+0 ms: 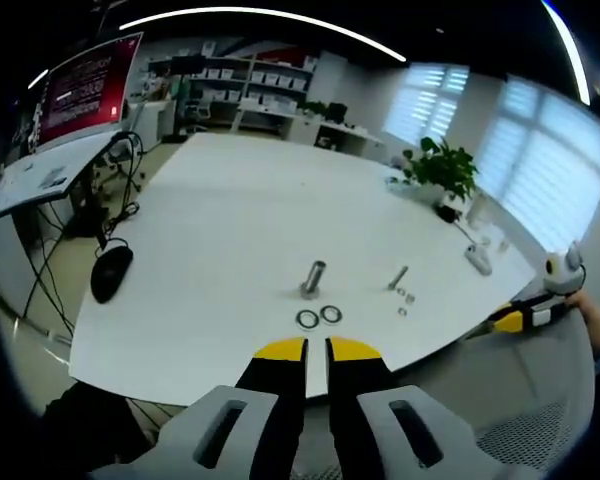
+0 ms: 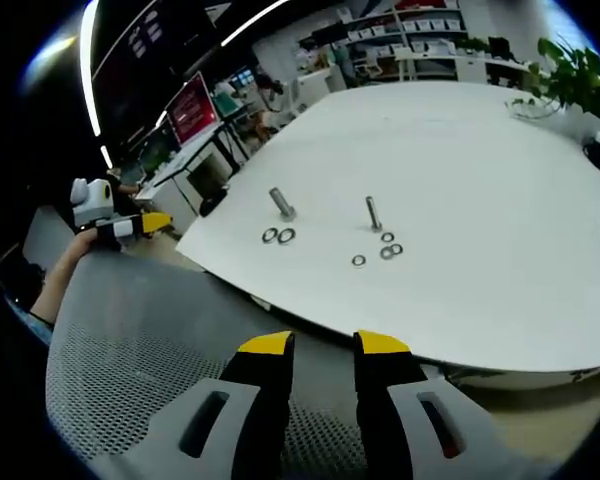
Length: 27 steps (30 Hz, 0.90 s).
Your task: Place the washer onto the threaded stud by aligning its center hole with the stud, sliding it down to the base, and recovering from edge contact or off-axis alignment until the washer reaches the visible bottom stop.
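Note:
On the white table point(image 1: 230, 220) a thick threaded stud point(image 1: 313, 278) stands upright, with two steel washers point(image 1: 318, 317) lying flat just in front of it. To its right stands a thinner bolt point(image 1: 398, 278) with small washers point(image 1: 404, 300) beside it. My left gripper point(image 1: 317, 350) hovers short of the table edge, its jaws nearly together and holding nothing. In the right gripper view the stud point(image 2: 281, 203) and the two washers point(image 2: 278, 236) lie ahead to the left, the thin bolt point(image 2: 373, 213) further right. My right gripper point(image 2: 324, 345) is open and empty over a mesh chair.
A potted plant point(image 1: 440, 170) and a small white device point(image 1: 477, 260) sit on the far right of the table. A black mouse point(image 1: 110, 272) rests off its left edge. The grey mesh chair point(image 2: 130, 350) stands below the near edge. A hand point(image 2: 65, 270) holds the other gripper point(image 2: 130, 228).

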### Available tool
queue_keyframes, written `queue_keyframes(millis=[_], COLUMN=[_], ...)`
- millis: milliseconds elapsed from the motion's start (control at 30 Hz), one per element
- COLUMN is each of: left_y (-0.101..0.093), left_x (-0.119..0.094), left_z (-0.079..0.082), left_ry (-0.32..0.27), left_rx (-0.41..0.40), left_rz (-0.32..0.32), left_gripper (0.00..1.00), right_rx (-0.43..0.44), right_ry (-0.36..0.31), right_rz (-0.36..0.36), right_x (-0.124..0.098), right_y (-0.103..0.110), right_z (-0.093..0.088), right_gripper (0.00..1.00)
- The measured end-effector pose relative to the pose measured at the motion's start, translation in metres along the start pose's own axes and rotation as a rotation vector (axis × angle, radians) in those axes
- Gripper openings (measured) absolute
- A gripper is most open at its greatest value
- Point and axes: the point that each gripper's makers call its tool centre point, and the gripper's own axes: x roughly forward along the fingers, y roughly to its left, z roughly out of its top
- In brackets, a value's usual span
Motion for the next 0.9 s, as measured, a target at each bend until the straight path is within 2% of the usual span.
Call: queue_keyframes(millis=[900], left_y=[-0.0003], left_x=[0.0002], left_z=[-0.0012], left_ry=[0.008], left_rx=[0.005], left_rz=[-0.001], left_gripper=[0.04], right_rx=[-0.03], right_ry=[0.019], right_rz=[0.01], right_x=[0.0007], right_y=[0.0022], right_z=[-0.0023], right_gripper=[0.27])
